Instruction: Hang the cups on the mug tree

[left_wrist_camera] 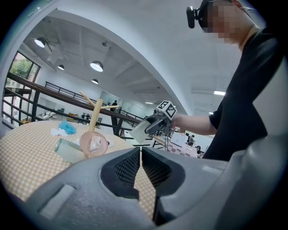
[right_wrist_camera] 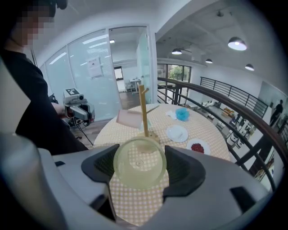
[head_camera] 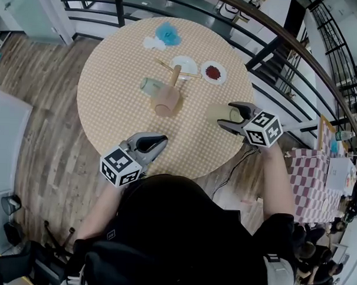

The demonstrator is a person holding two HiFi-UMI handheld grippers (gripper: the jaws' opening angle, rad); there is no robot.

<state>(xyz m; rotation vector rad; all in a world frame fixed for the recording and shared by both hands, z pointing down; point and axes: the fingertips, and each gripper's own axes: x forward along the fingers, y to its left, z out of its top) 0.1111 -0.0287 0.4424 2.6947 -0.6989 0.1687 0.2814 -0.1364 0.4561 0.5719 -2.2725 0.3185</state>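
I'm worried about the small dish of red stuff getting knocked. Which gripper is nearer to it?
Right. The right gripper, holding a pale yellow cup, is just short of the dish; the left gripper sits back at the table edge.

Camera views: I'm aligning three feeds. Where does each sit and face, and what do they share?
Head view: head-mounted, steeply down at table, mug tree, left gripper, right gripper; arms, torso show.
Left gripper view: on the shut left gripper, toward mug tree, right gripper; torso, arm show.
Right gripper view: on the right gripper holding a yellowish cup, toward mug tree; torso shows.
Shared: mug tree.
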